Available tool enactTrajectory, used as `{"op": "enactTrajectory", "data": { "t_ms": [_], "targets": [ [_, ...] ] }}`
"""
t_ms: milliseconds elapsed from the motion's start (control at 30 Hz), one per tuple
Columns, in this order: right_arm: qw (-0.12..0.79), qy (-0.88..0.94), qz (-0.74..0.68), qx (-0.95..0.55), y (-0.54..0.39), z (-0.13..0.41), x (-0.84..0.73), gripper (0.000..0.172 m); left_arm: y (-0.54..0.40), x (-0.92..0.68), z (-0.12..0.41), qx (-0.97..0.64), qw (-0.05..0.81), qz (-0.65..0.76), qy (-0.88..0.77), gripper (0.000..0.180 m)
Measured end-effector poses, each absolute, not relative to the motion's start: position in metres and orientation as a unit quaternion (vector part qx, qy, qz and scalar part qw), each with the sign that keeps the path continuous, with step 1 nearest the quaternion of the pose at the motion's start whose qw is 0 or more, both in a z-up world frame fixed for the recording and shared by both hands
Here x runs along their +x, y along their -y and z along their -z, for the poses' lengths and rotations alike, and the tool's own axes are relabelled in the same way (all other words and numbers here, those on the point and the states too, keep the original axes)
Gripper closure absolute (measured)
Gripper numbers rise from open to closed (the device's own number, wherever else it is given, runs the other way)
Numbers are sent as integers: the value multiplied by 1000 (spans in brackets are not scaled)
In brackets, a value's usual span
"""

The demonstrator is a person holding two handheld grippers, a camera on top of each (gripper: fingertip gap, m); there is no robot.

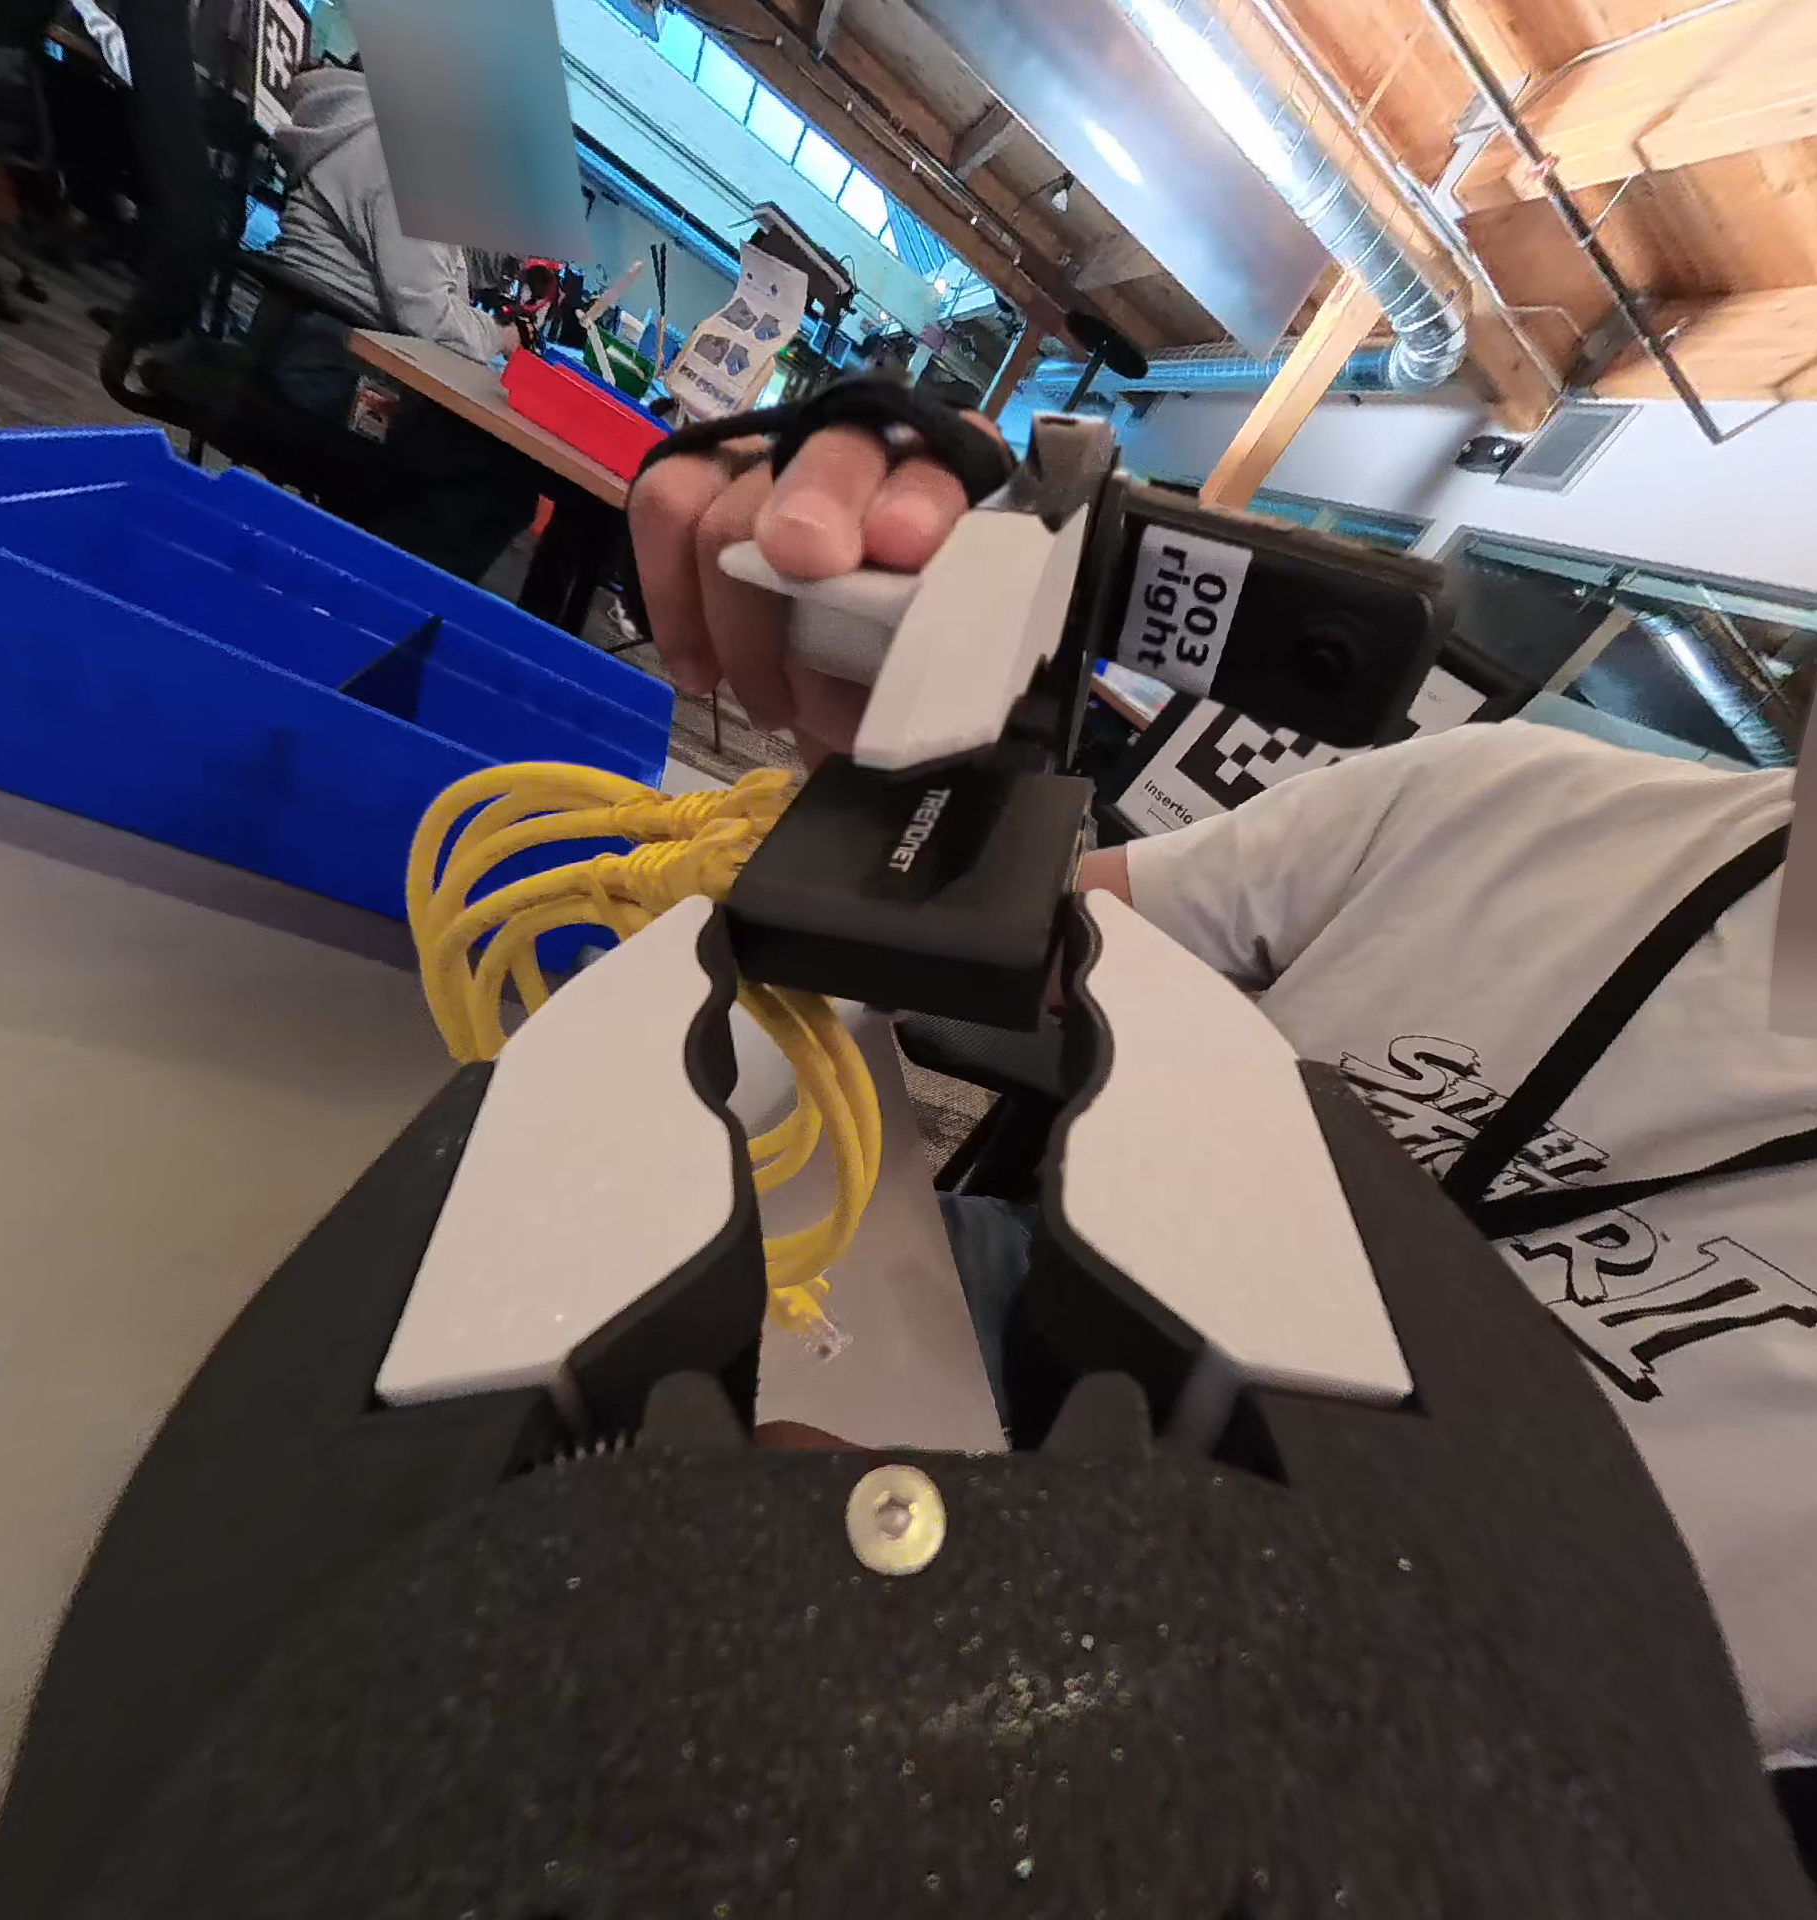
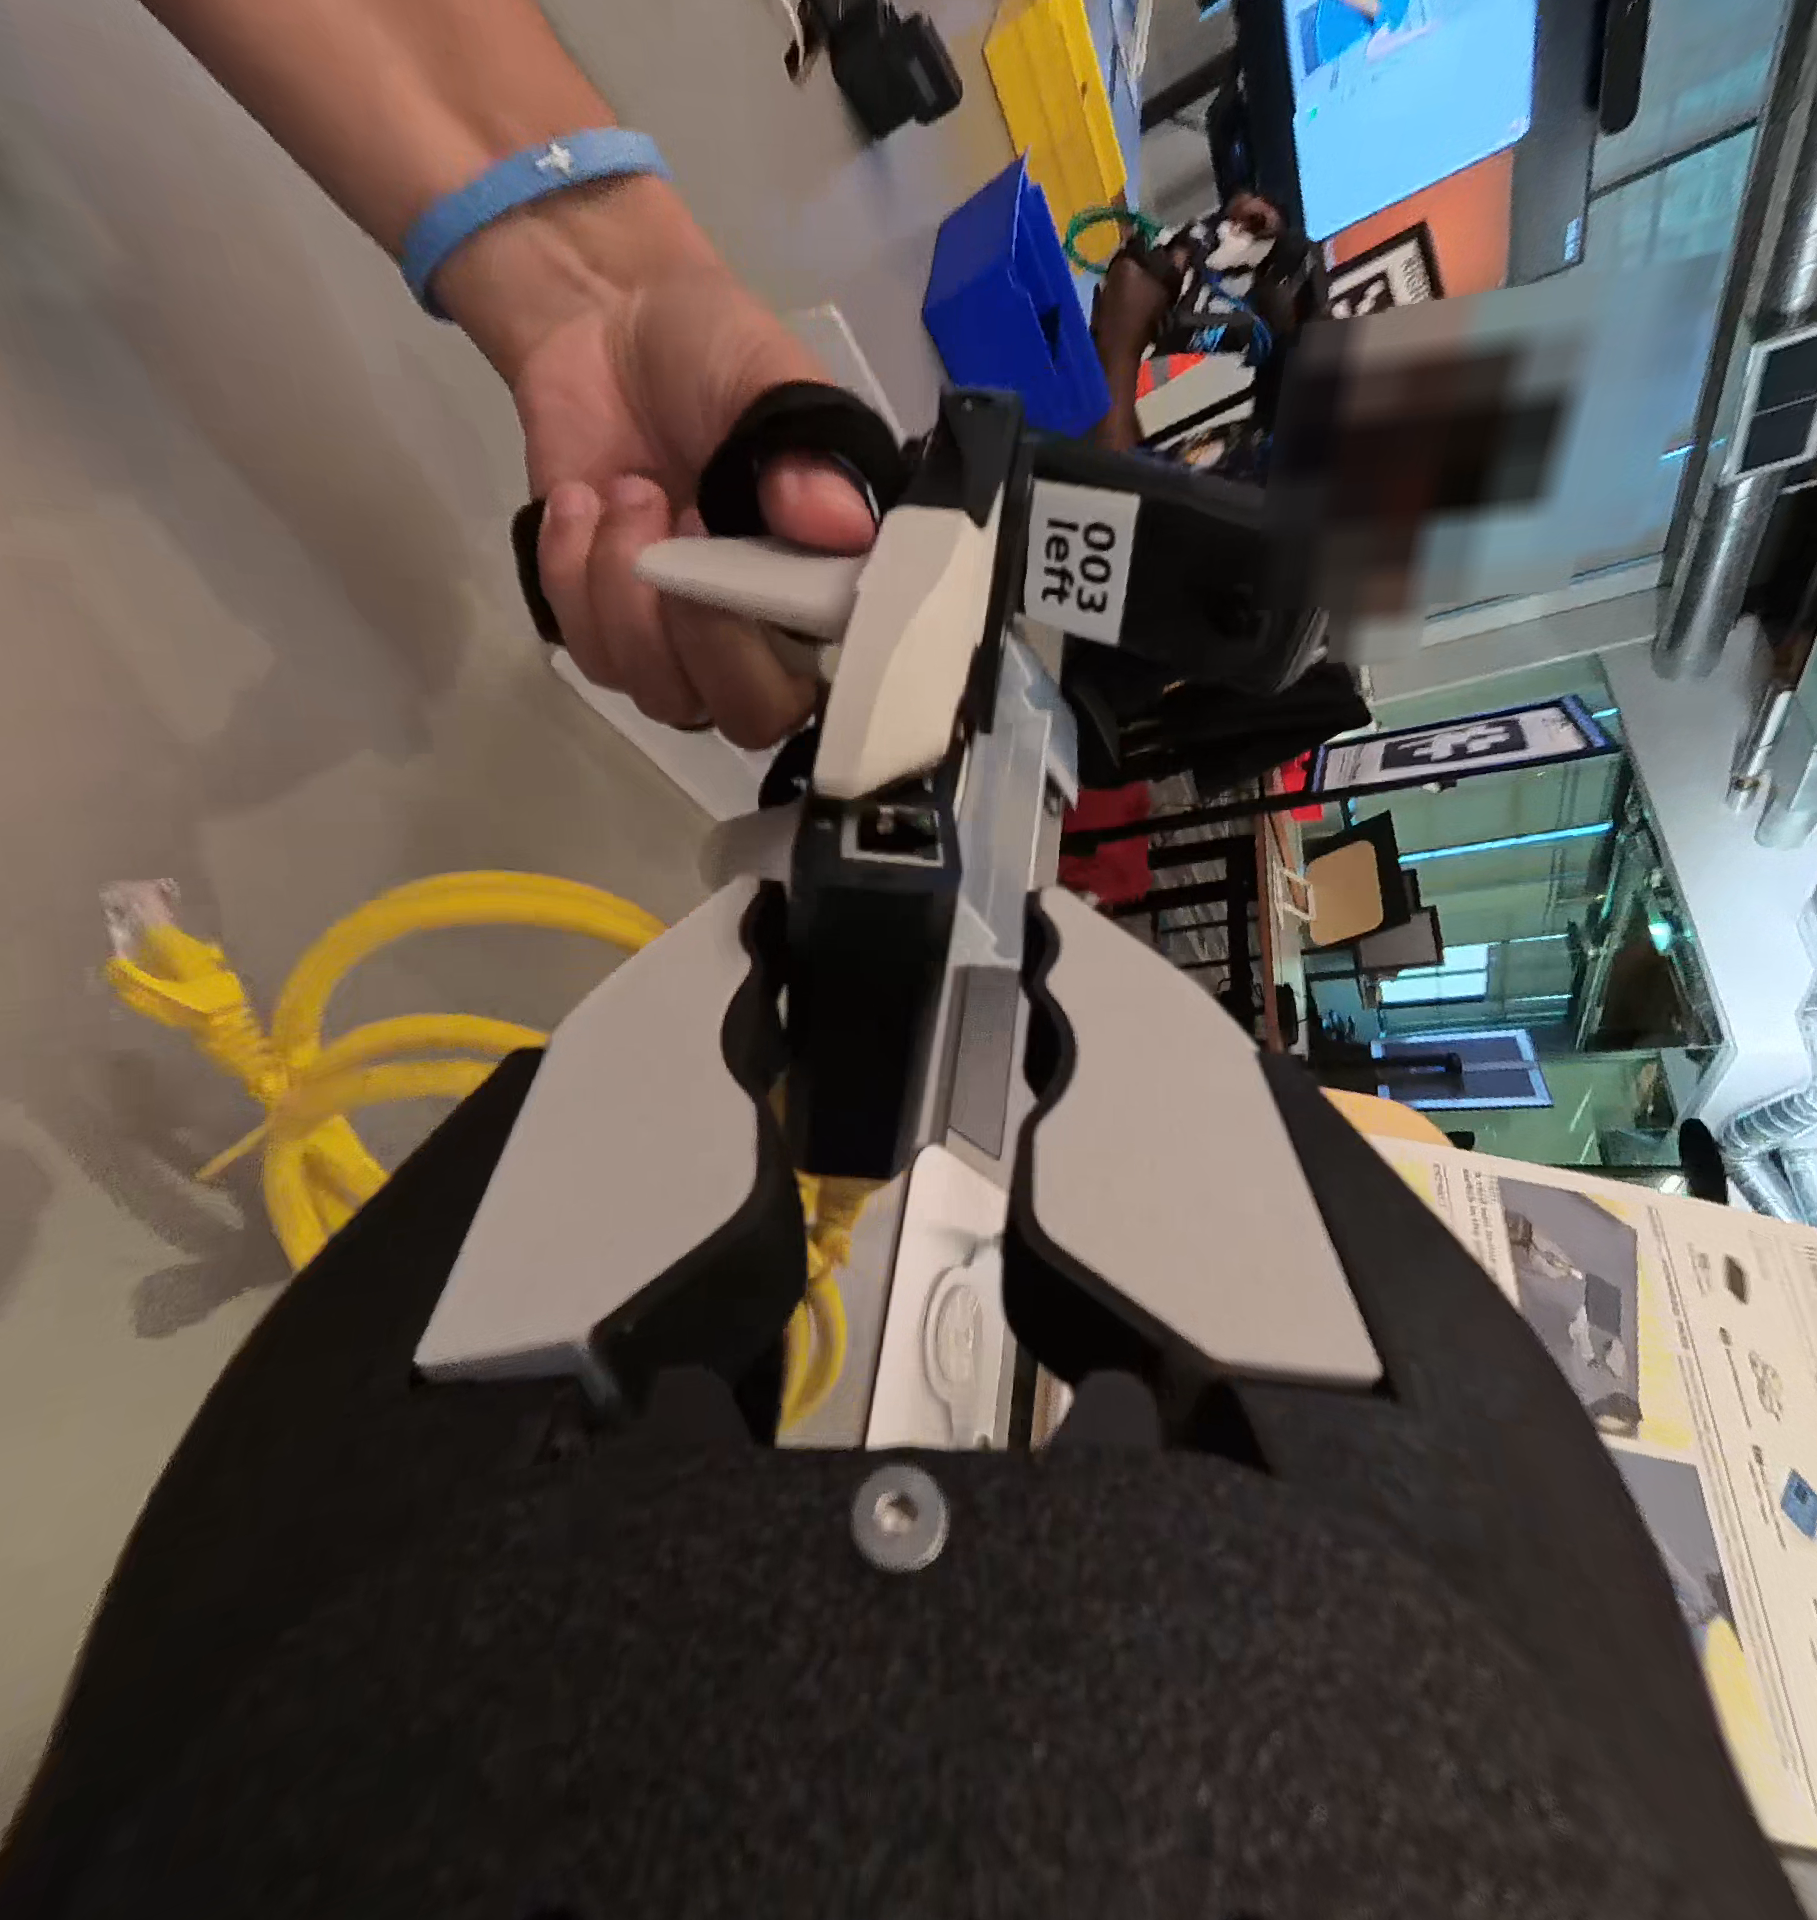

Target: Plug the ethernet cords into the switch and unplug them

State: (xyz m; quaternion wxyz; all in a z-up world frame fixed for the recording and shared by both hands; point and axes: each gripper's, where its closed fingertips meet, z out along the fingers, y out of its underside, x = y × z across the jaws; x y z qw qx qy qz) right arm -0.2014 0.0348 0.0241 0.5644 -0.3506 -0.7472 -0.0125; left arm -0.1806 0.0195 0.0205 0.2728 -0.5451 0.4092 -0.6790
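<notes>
Left claw [image 1: 896, 935] clamps black switch [image 1: 883, 883] across width; right claw [image 2: 888, 935] straddles it loosely; yellow cords [image 1: 530, 894] plugged on far-left side.

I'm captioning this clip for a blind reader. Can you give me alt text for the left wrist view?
A black network switch is clamped between the left tool, with the right tool reaching it from above. Yellow ethernet cords are plugged into its left side, before a blue bin.
</notes>
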Motion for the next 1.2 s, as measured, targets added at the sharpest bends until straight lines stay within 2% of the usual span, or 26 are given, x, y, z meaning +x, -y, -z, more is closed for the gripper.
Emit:
{"op": "enactTrajectory", "data": {
  "t_ms": [67, 133, 467, 667, 1067, 1200],
  "targets": [
    [548, 759, 6, -351, -37, -16, -201, 131, -23, -180, -17, -550, 270, 683, -399, 120],
    [551, 763, 18, -338, -39, -12, -202, 144, -27, -181, -17, -550, 272, 685, -392, 121],
    [530, 772, 47, -347, -53, 4, -206, 144, -22, -183, -14, -539, 292, 664, -427, 121],
    [574, 748, 41, -332, -52, -4, -205, 145, -21, -180, -18, -543, 306, 643, -445, 121],
    [555, 751, 41, -355, -54, 3, -195, 146, -28, -178, -9, -532, 285, 677, -421, 121],
    [570, 732, 65, -367, -72, -3, -188, 146, -44, -185, -14, -568, 304, 676, -358, 120]
  ]
}}
